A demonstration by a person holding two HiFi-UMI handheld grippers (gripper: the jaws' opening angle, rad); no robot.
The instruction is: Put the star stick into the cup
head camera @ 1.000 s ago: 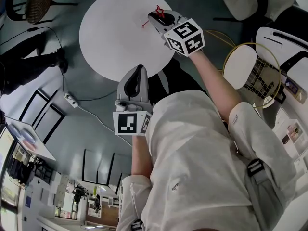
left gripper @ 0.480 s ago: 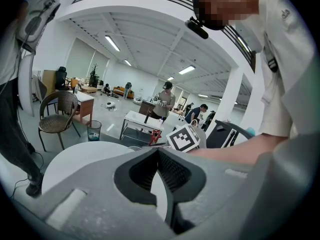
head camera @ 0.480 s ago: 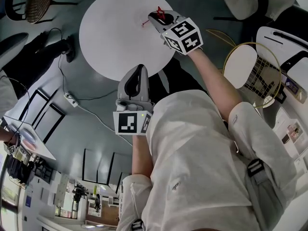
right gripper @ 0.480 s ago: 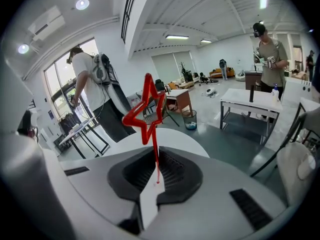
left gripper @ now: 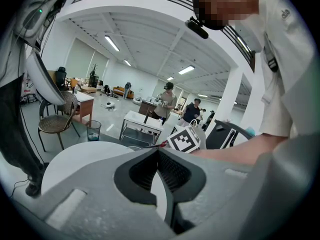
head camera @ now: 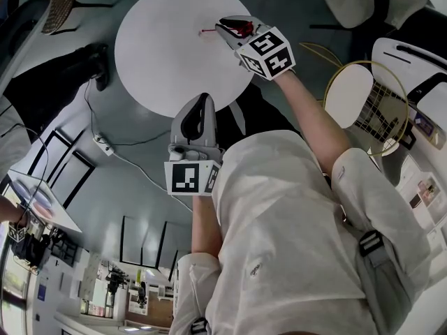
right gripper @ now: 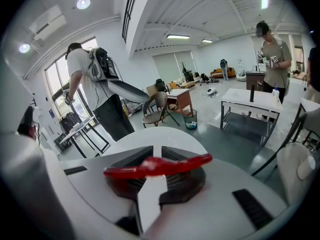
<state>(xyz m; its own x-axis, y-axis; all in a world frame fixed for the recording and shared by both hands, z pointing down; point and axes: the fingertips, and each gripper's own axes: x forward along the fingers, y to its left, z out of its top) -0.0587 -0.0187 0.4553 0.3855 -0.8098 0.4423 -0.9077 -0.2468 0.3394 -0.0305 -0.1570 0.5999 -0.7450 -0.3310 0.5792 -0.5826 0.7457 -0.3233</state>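
Observation:
The red star stick (head camera: 234, 28) lies sideways across the tips of my right gripper (head camera: 227, 26), over the far edge of the round white table (head camera: 167, 54). In the right gripper view the stick (right gripper: 157, 165) is blurred and rests across both jaws of that gripper (right gripper: 155, 160). The jaws are opening, with a gap showing between them. My left gripper (head camera: 200, 100) hovers at the table's near edge, away from the stick. Seen in its own view, the left gripper (left gripper: 159, 150) is shut and holds nothing. No cup is in sight.
A person in black (head camera: 42, 82) stands left of the table. A cable and power strip (head camera: 103, 144) lie on the floor. A yellow-framed chair (head camera: 367, 103) stands at the right. Beyond the table are a wicker chair (right gripper: 157, 109), a bin (right gripper: 190, 119) and a white bench (right gripper: 247, 104).
The stick has swung from pointing steeply down-left to lying almost level across the right gripper's tips. The person in black has moved at the left. The left gripper has stayed still.

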